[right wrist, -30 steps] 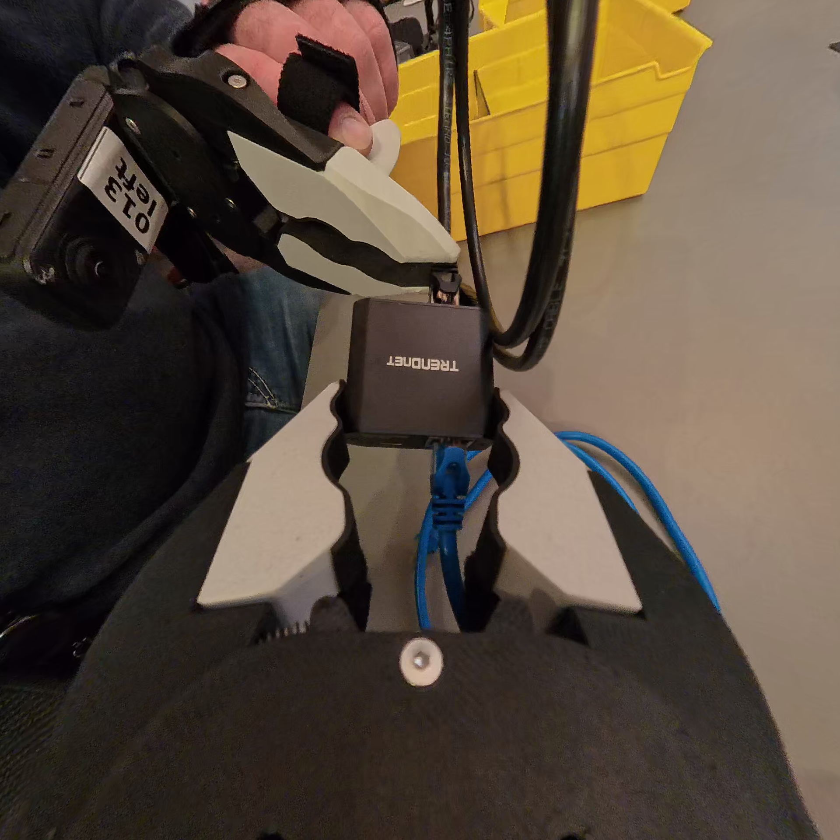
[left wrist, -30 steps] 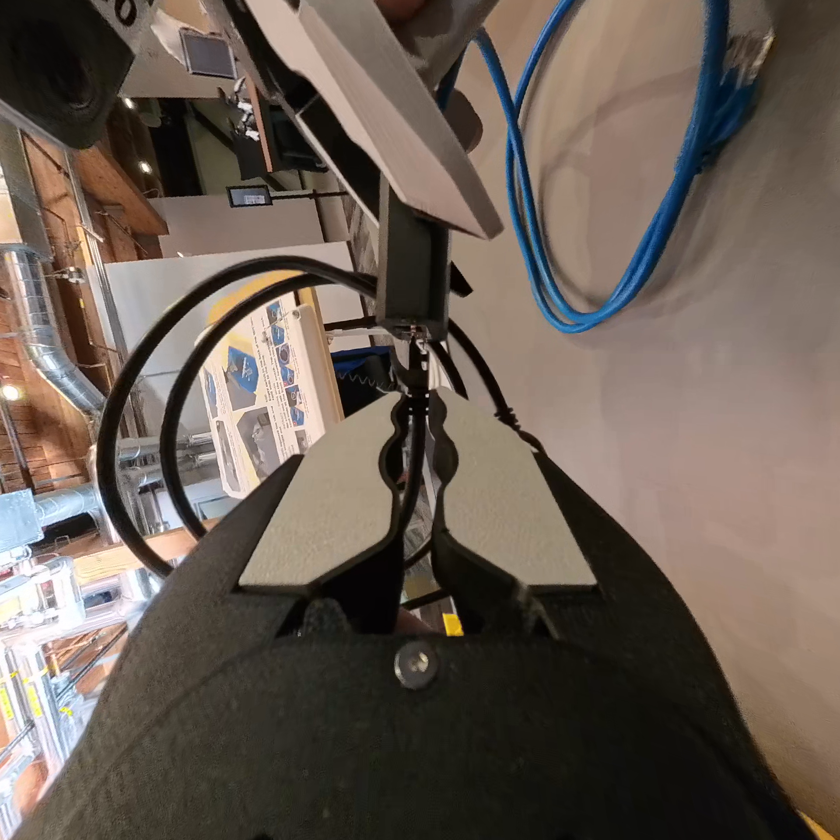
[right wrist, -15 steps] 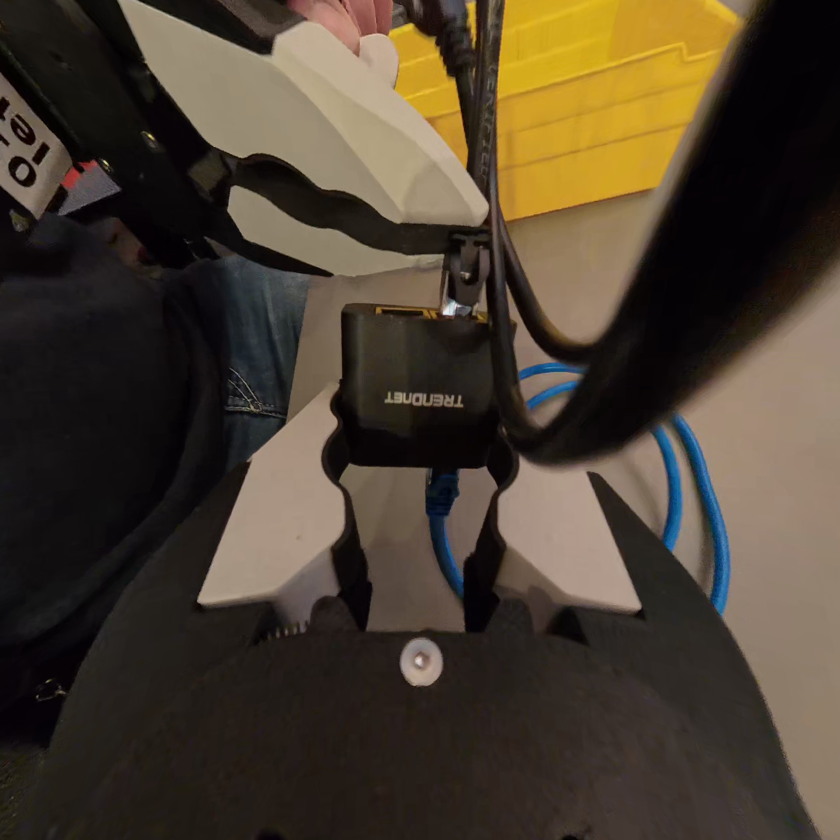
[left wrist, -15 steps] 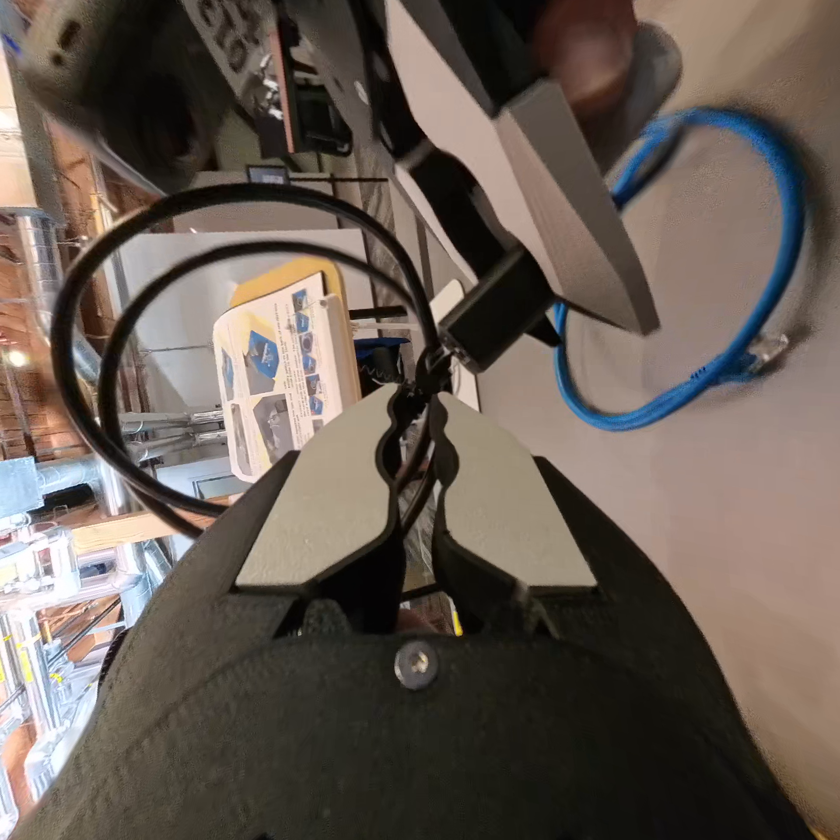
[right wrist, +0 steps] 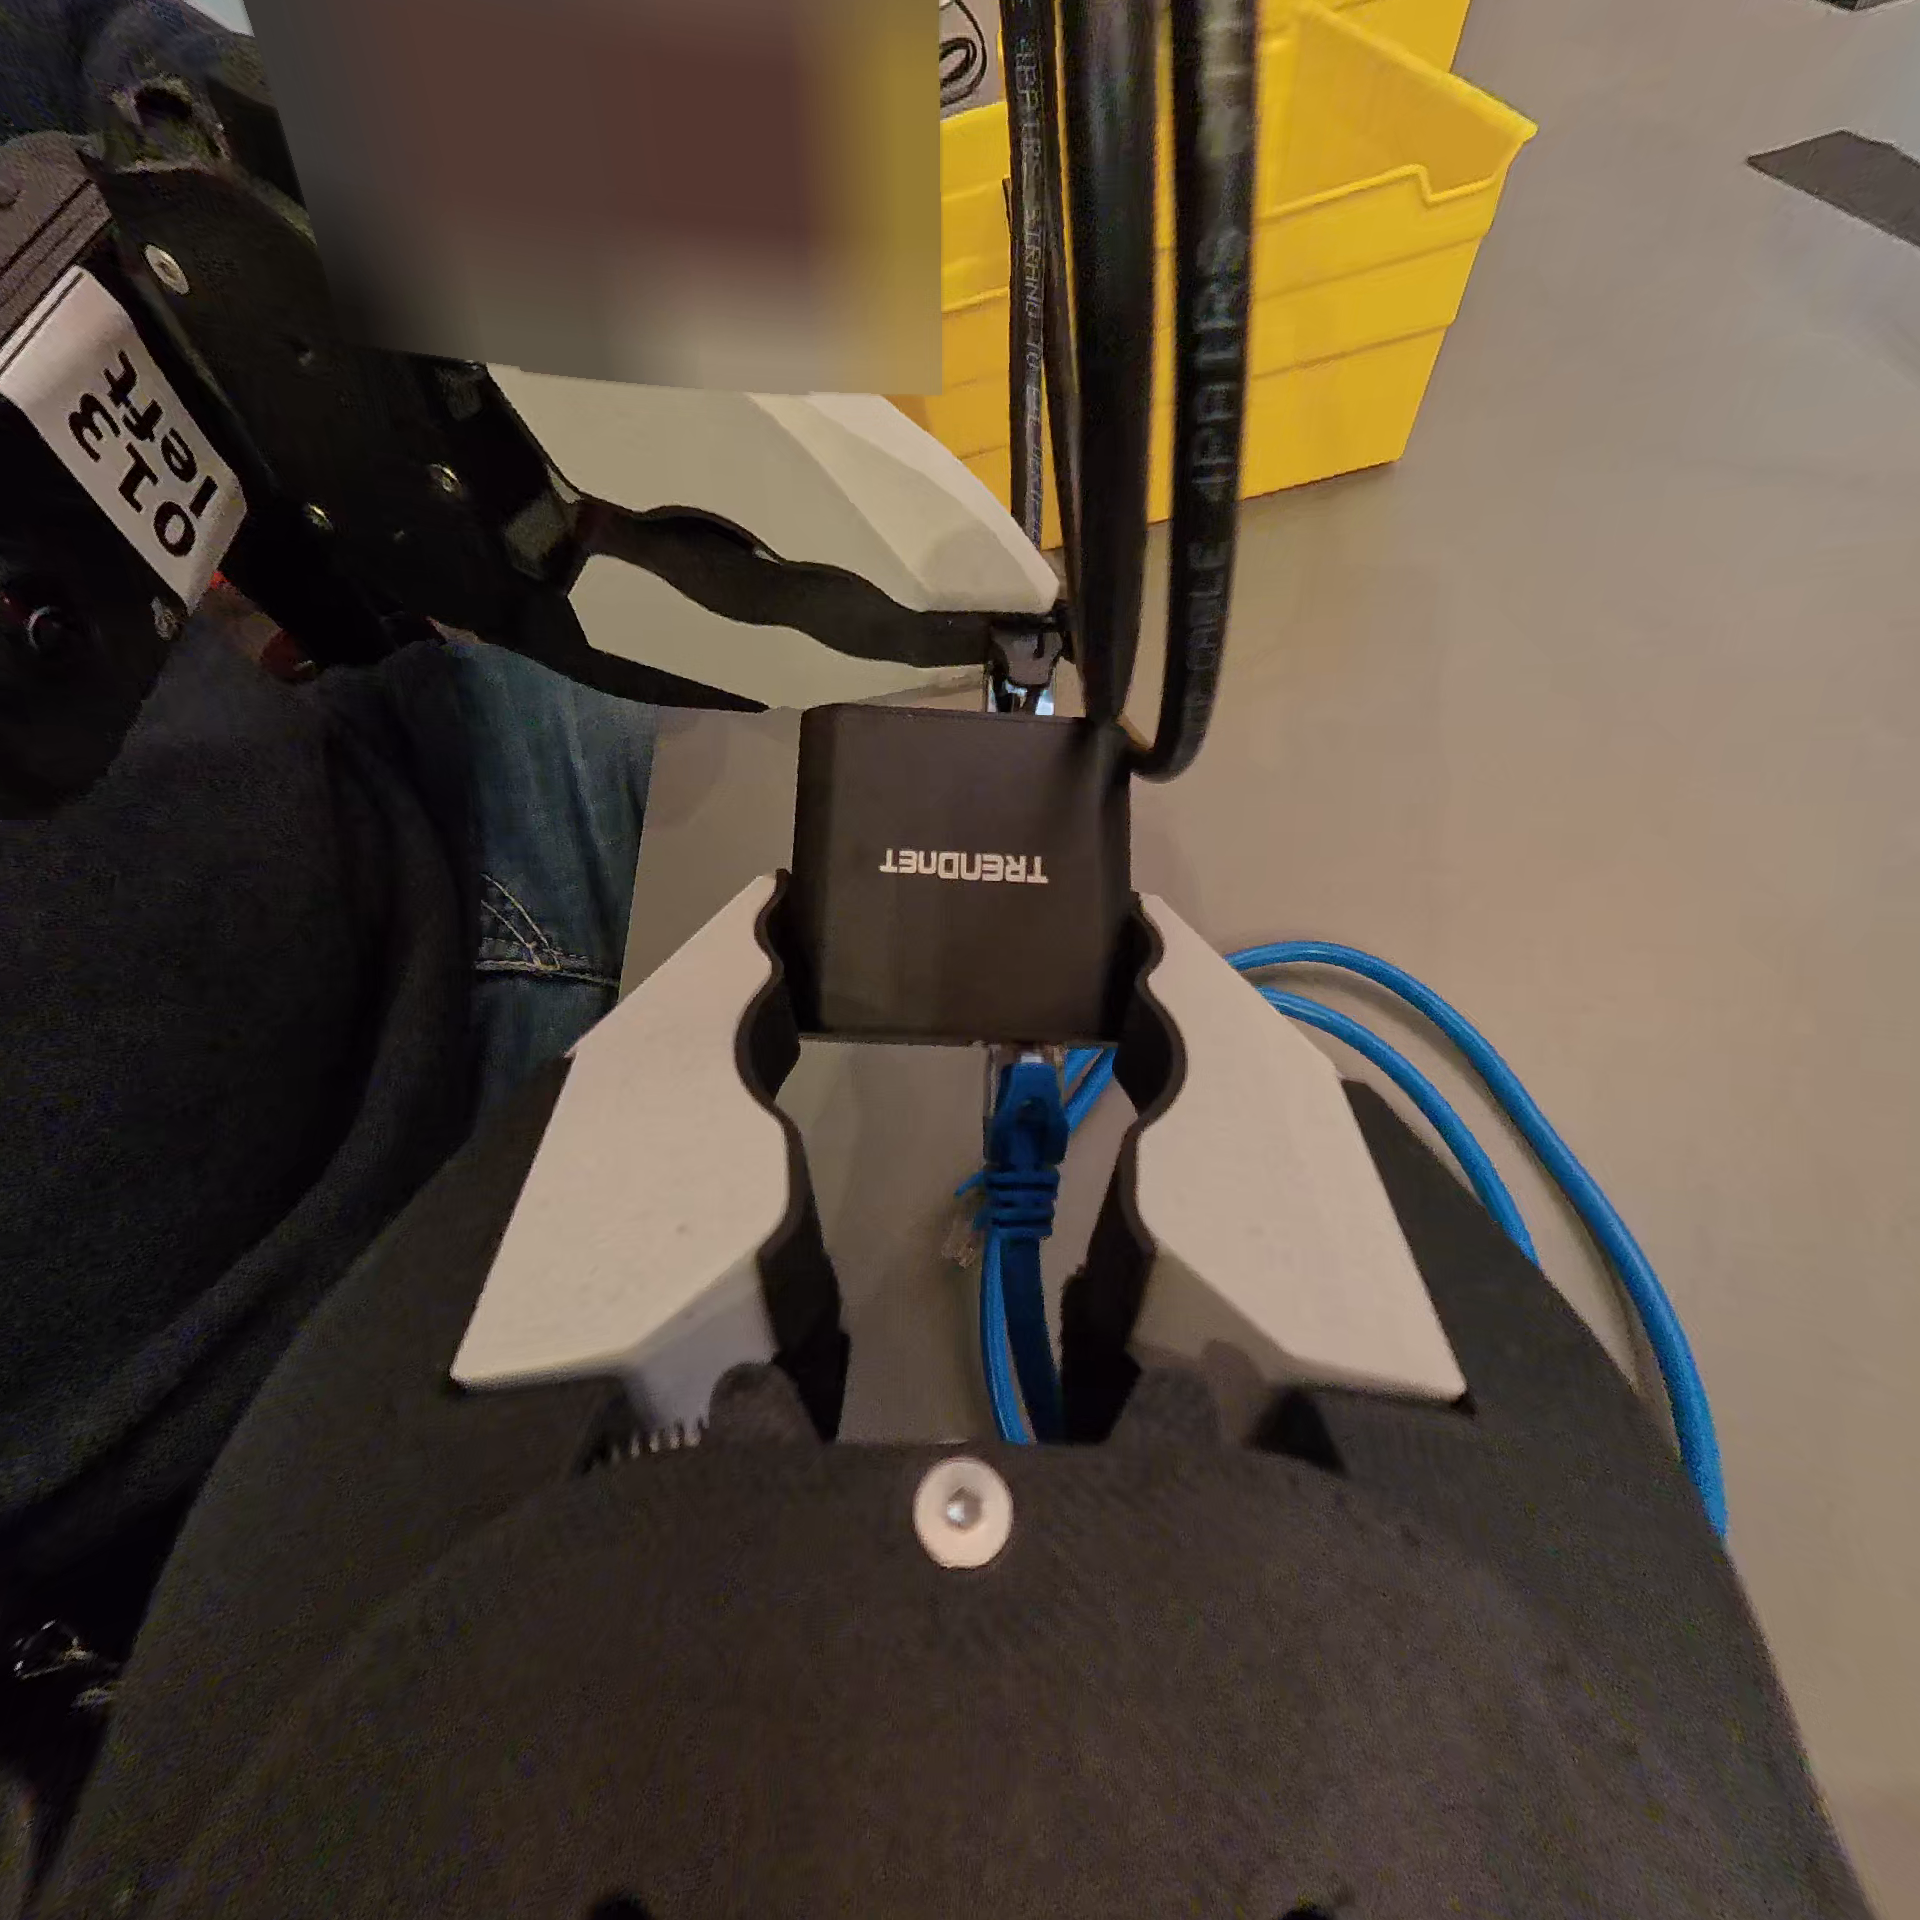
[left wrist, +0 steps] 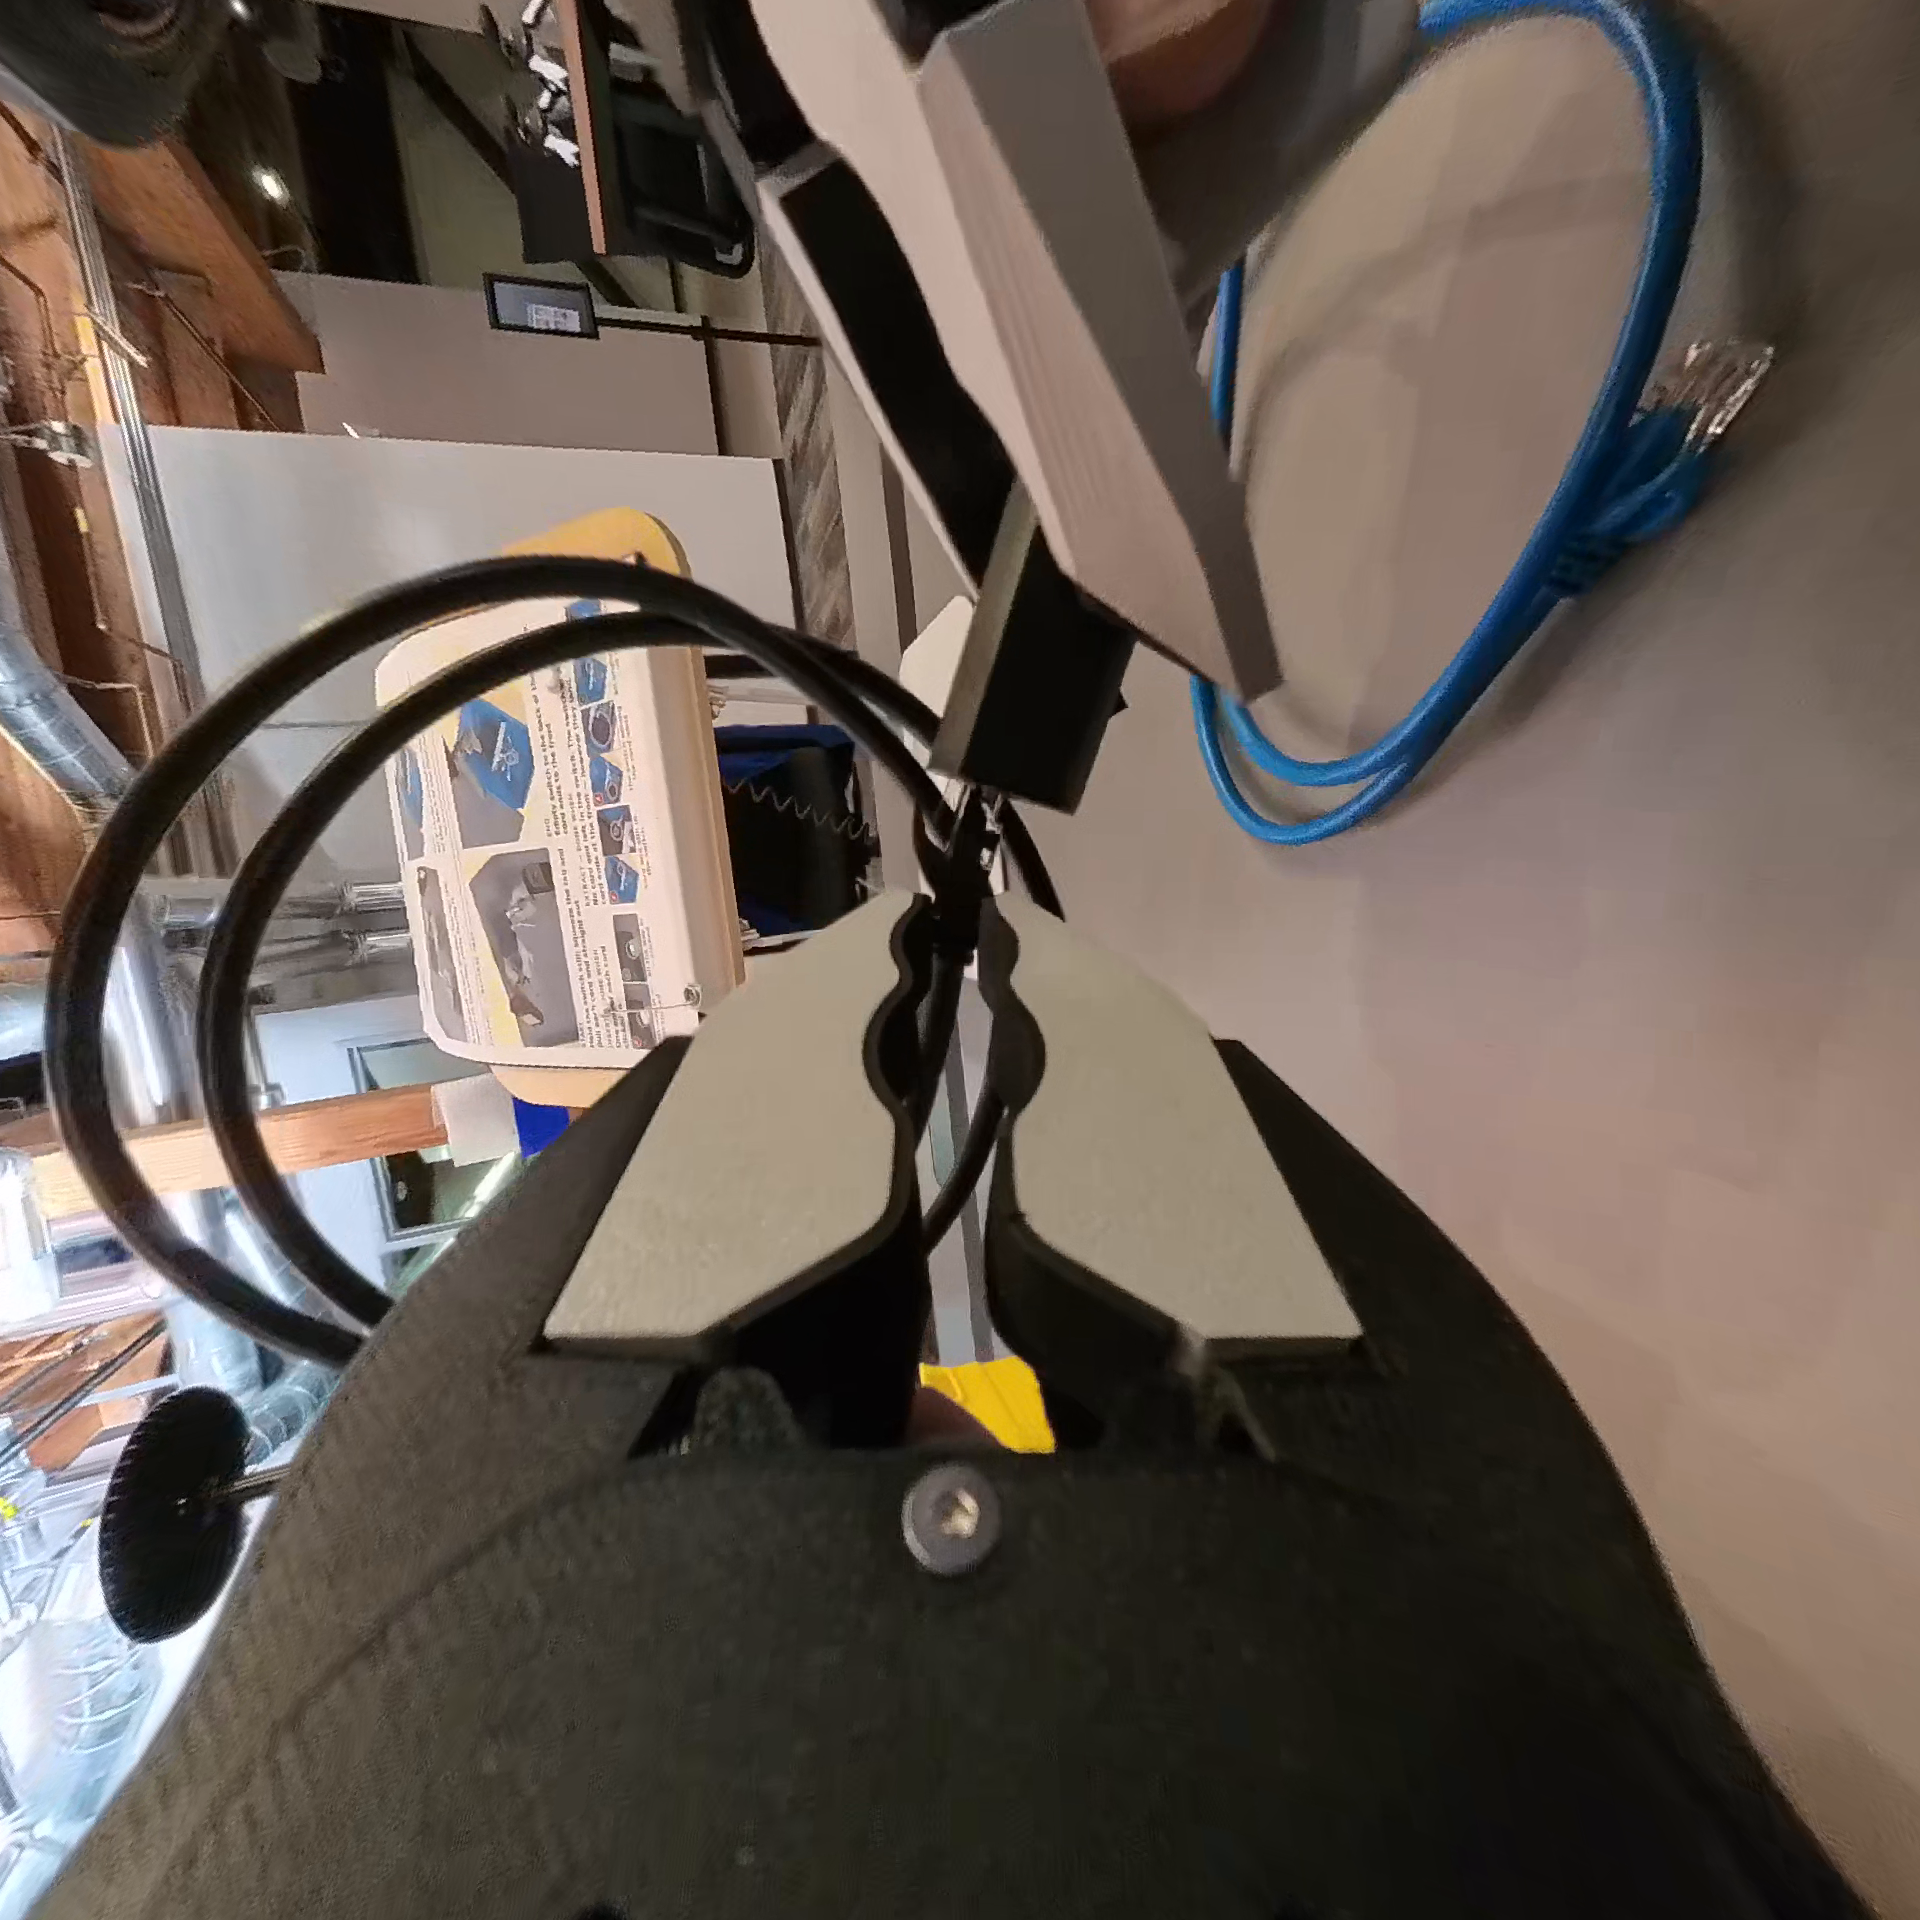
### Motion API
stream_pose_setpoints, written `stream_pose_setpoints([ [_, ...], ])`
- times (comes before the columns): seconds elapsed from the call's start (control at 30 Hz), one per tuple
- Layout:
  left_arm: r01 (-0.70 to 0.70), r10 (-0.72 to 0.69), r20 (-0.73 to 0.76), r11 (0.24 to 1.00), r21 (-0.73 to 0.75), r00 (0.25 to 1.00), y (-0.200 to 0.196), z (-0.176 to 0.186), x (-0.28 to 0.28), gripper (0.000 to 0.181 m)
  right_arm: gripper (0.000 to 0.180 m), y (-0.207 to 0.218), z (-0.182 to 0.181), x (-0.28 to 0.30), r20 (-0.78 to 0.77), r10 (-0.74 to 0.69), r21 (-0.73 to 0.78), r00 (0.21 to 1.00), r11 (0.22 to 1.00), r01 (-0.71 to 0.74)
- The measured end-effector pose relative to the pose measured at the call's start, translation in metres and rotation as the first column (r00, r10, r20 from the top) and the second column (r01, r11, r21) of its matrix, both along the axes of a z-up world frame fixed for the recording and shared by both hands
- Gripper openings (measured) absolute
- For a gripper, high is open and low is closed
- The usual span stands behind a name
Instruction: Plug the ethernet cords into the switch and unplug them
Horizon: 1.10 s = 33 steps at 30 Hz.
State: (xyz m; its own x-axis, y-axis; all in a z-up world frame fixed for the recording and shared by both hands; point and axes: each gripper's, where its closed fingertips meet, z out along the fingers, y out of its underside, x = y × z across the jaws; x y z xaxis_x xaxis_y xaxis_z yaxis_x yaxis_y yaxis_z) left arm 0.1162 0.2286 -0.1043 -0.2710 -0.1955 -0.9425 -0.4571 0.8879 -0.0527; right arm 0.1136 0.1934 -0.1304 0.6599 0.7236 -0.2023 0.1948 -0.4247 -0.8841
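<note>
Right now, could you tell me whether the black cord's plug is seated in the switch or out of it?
Cannot tell. The left claw holds the plug right at the switch's far edge, which hides the port.

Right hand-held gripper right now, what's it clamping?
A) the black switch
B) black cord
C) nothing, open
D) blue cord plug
A: in the right wrist view, the right hand-held gripper has both fingers pressed against the sides of the black switch, while the blue cord runs loose between the fingers below it.
</note>
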Motion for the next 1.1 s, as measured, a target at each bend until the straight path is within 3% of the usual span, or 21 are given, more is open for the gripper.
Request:
stream_pose_setpoints([
  [0.57, -0.02, 0.019, -0.035, 0.999, -0.026, 0.999, 0.0, -0.018, -0.005, 0.007, 0.059, 0.001, -0.012, -0.002, 0.091, 0.014, -0.063, 0.996, 0.998, -0.008],
  [0.7, -0.009, 0.012, 0.017, 0.987, -0.158, 1.0, -0.004, 0.001, -0.007, 0.014, 0.06, 0.0, -0.002, -0.002, 0.069, 0.008, -0.026, 0.998, 1.0, -0.006],
  [0.8, -0.08, 0.101, 0.061, 0.957, -0.279, 0.993, 0.005, 0.019, -0.016, 0.033, 0.06, 0.003, -0.01, 0.008, 0.116, -0.019, -0.035, 0.993, 0.999, 0.023],
  [1.0, -0.233, 0.284, 0.11, 0.911, -0.339, 0.952, 0.051, 0.051, -0.072, 0.029, 0.06, 0.003, -0.017, 0.018, 0.094, -0.063, -0.033, 0.994, 0.997, 0.067],
  [1.1, -0.404, 0.473, 0.095, 0.828, -0.389, 0.876, 0.095, 0.055, -0.122, 0.024, 0.06, 0.004, -0.019, 0.02, 0.068, -0.077, -0.03, 0.995, 0.996, 0.079],
])
